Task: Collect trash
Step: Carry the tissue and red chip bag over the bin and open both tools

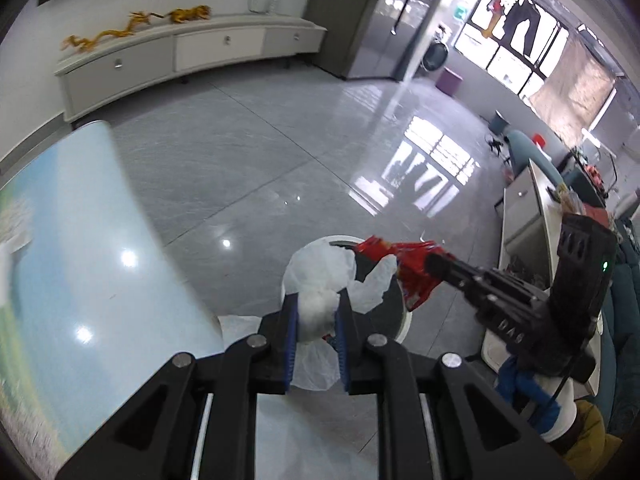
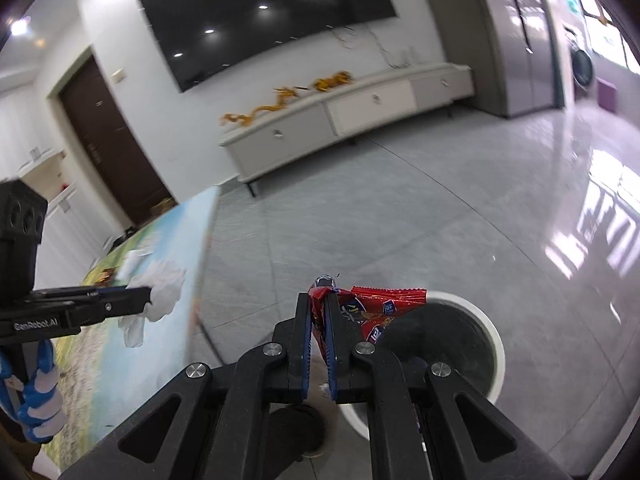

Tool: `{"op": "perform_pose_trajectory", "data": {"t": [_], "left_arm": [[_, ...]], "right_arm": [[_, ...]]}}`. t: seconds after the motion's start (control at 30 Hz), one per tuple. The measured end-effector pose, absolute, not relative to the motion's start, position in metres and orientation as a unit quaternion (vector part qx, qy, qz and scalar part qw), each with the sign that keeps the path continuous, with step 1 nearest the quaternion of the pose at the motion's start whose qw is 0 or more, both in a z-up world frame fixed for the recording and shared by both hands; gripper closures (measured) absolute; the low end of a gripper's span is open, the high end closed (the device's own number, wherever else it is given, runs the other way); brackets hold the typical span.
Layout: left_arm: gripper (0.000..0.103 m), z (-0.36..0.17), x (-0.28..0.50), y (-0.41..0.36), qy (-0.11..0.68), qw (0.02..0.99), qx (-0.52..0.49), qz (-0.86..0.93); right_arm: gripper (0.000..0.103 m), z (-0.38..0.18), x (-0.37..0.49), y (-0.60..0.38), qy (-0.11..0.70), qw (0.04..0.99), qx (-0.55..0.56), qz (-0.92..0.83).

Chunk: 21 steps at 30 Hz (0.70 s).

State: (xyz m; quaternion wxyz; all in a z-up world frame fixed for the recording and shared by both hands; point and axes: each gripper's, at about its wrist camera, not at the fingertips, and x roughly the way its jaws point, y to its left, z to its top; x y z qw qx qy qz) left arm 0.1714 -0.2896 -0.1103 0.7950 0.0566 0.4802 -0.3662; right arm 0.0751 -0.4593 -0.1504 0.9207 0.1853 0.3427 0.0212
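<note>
My left gripper (image 1: 317, 304) is shut on a crumpled white tissue (image 1: 320, 276) and holds it above the near rim of a round white trash bin (image 1: 404, 330) with a dark inside. My right gripper (image 1: 434, 258) reaches in from the right, shut on a red snack wrapper (image 1: 404, 270) over the bin. In the right wrist view, my right gripper (image 2: 319, 300) pinches the red wrapper (image 2: 380, 308) beside the bin (image 2: 490, 344). My left gripper (image 2: 148, 296) shows at the left with the white tissue (image 2: 162, 292), over the table edge.
A table with a glossy landscape-print top (image 1: 80, 264) stands left of the bin. A long white TV cabinet (image 2: 340, 120) and a wall TV (image 2: 264, 20) are at the back. A white cabinet (image 1: 524, 208) and sofa stand at right. Grey tiled floor (image 1: 260, 152) lies between.
</note>
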Motion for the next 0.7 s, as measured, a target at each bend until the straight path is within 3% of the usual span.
{"op": "perform_pose_trajectory", "data": {"t": [0.27, 0.3, 0.37, 0.43, 0.7], "left_arm": [[0.084, -0.157, 0.201, -0.378, 0.52, 0.76, 0.069, -0.382], [0.079, -0.161, 0.203, -0.386, 0.526, 0.756, 0.066, -0.384], [0.053, -0.169, 0.207, -0.395, 0.534, 0.749, 0.057, -0.388], [0.046, -0.171, 0.208, -0.396, 0.531, 0.751, 0.049, -0.39], [0.046, -0.144, 0.194, -0.363, 0.506, 0.766, 0.04, -0.394]], "right_arm": [[0.093, -0.21, 0.089, -0.509, 0.384, 0.894, 0.228, -0.023], [0.09, -0.214, 0.091, -0.512, 0.388, 0.892, 0.23, -0.026], [0.075, -0.223, 0.09, -0.523, 0.397, 0.887, 0.235, -0.038], [0.063, -0.226, 0.087, -0.528, 0.399, 0.885, 0.237, -0.045], [0.061, -0.211, 0.068, -0.53, 0.391, 0.887, 0.237, -0.063]]}}
